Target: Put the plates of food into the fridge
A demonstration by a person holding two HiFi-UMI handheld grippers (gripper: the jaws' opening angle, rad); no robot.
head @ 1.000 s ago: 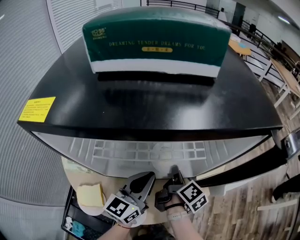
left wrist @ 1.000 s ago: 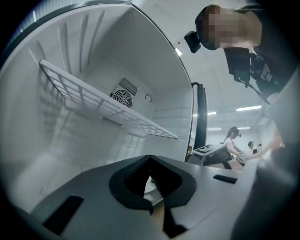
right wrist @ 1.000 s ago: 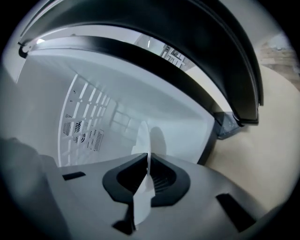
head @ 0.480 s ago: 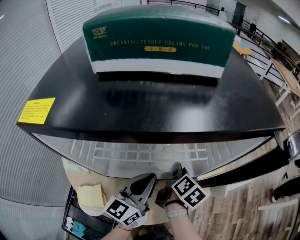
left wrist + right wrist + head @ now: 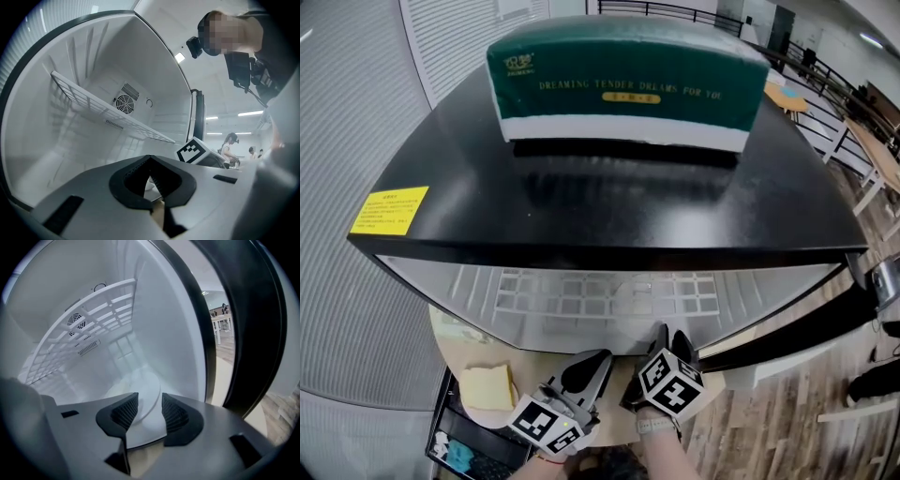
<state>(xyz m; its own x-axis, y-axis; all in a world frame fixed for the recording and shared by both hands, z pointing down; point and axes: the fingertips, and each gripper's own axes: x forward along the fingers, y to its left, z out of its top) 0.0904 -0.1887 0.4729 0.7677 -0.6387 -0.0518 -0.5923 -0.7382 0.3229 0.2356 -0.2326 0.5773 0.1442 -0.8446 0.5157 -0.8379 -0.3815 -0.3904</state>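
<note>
The green box (image 5: 623, 80) on the black fridge (image 5: 609, 202) reads "DREAMING TENDER DREAMS FOR YOU" in gold. The print on the yellow sticker (image 5: 390, 209) is too small to read. Below the open fridge are a round tan table (image 5: 442, 336) and plank floor (image 5: 769, 412). The right gripper (image 5: 149, 404) has just been opening, and the white plate (image 5: 140, 390) on the fridge floor lies loose between its jaws. The left gripper (image 5: 150, 163) is closed and empty. A bread slice (image 5: 485, 386) sits on another plate (image 5: 486, 418).
</note>
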